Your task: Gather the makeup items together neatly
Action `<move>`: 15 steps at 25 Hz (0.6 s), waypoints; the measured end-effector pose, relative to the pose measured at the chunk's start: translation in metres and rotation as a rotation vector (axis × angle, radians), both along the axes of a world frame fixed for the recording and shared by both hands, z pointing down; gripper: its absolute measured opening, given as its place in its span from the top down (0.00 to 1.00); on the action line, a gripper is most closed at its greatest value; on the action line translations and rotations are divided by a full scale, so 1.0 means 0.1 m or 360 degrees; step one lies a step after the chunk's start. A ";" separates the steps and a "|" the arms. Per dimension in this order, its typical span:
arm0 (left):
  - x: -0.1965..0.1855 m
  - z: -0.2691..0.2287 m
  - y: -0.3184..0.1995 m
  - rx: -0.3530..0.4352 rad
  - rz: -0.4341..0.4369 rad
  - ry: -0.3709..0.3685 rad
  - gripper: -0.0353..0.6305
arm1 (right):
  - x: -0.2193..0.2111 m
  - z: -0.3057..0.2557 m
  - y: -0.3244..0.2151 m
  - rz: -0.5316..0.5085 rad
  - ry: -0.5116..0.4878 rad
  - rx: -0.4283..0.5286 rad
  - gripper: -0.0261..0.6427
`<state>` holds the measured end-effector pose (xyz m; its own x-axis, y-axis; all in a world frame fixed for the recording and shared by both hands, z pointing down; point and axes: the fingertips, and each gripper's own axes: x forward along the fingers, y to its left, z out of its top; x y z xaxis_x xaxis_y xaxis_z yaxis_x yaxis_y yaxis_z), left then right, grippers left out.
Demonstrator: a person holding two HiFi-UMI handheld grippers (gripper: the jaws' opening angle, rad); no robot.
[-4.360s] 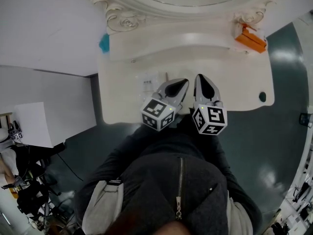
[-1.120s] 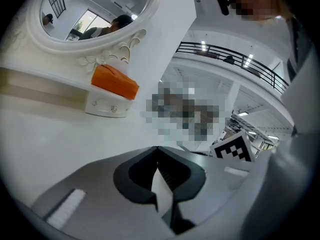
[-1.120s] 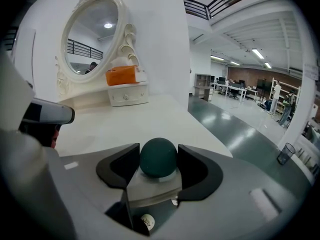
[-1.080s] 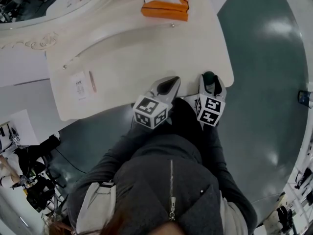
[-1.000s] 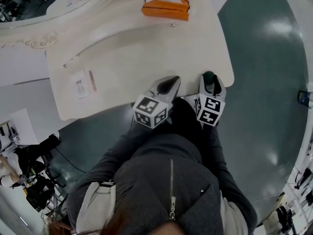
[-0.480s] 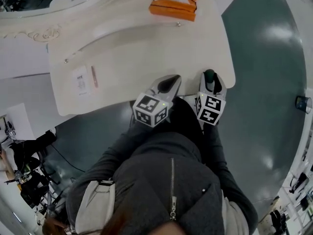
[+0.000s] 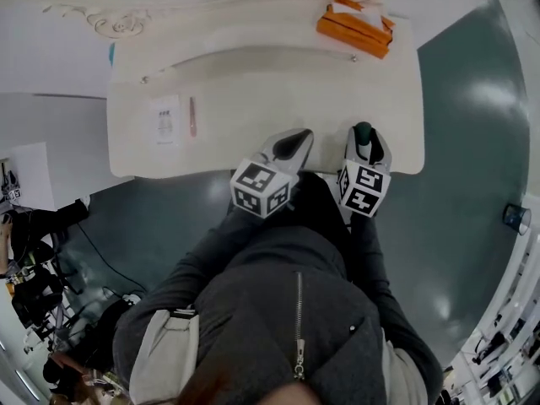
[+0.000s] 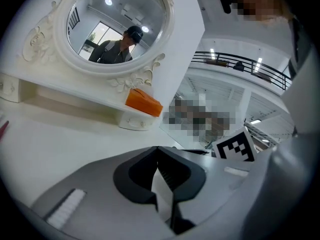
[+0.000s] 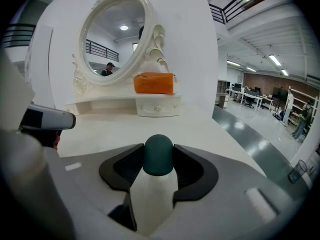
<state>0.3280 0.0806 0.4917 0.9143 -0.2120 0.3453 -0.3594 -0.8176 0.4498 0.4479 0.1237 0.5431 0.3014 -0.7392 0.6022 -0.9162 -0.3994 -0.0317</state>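
Note:
My right gripper point(image 7: 364, 136) is shut on a white bottle with a dark green cap point(image 9: 158, 155), upright between its pads at the cream dressing table's point(image 7: 253, 91) front edge. Its jaws have just been closing on that bottle point(image 7: 363, 131). The left gripper point(image 7: 296, 140) hovers beside it over the same edge, jaws shut with nothing held, tips meeting in the left gripper view point(image 8: 158, 152). Far to the left on the tabletop lie a flat white packet point(image 7: 164, 122) and a thin pink pencil point(image 7: 192, 116), side by side. The left gripper point(image 9: 47, 119) also shows in the right gripper view.
An orange tissue box point(image 7: 354, 30) sits on the raised back shelf at the right, below the ornate oval mirror point(image 8: 117, 29). The box point(image 9: 153, 83) rests above small drawers. Grey-green floor surrounds the table, and the person's dark jacket fills the lower head view.
The head view has swung, so the table now lies square. Both grippers have shifted a little left along the front edge, away from the right corner. The bottle stays in the right gripper.

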 end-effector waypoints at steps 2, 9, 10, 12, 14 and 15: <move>-0.13 -0.02 -0.09 0.0006 -0.0027 -0.0004 0.93 | -0.10 -0.01 -0.10 -0.0022 -0.0002 0.0001 0.68; -0.62 -0.09 -0.45 0.0016 -0.0129 -0.0001 0.93 | -0.58 -0.10 -0.48 -0.0113 -0.0008 0.0016 0.68; -0.68 -0.10 -0.50 0.0017 -0.0146 0.0002 0.93 | -0.65 -0.11 -0.54 -0.0130 -0.0010 0.0015 0.68; -0.80 -0.12 -0.60 0.0019 -0.0174 0.0005 0.93 | -0.78 -0.12 -0.64 -0.0160 -0.0013 0.0015 0.68; -0.94 -0.13 -0.68 0.0020 -0.0203 0.0004 0.93 | -0.90 -0.13 -0.74 -0.0186 -0.0016 0.0016 0.68; -1.01 -0.13 -0.73 0.0019 -0.0221 0.0003 0.93 | -0.96 -0.14 -0.80 -0.0201 -0.0015 0.0017 0.68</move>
